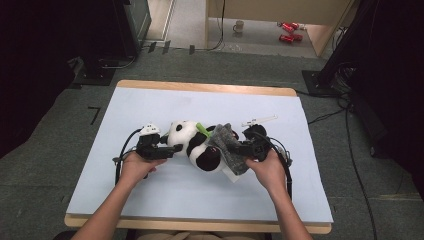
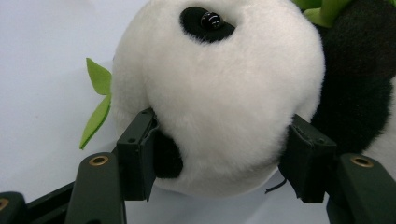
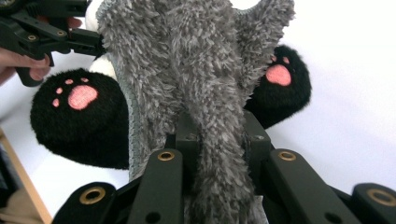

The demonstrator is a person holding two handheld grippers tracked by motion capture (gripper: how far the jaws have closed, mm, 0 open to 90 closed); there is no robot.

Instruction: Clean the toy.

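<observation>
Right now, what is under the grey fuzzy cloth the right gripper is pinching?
The grey cloth drapes over the plush panda's lower body. Its two black feet with pink paw pads stick out either side; the belly and legs between them are covered.

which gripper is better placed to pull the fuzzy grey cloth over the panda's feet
Right. The right gripper is already shut on the fuzzy grey cloth draped between the panda's black feet. The left gripper clamps the plush panda's white head, steadying it.
</observation>
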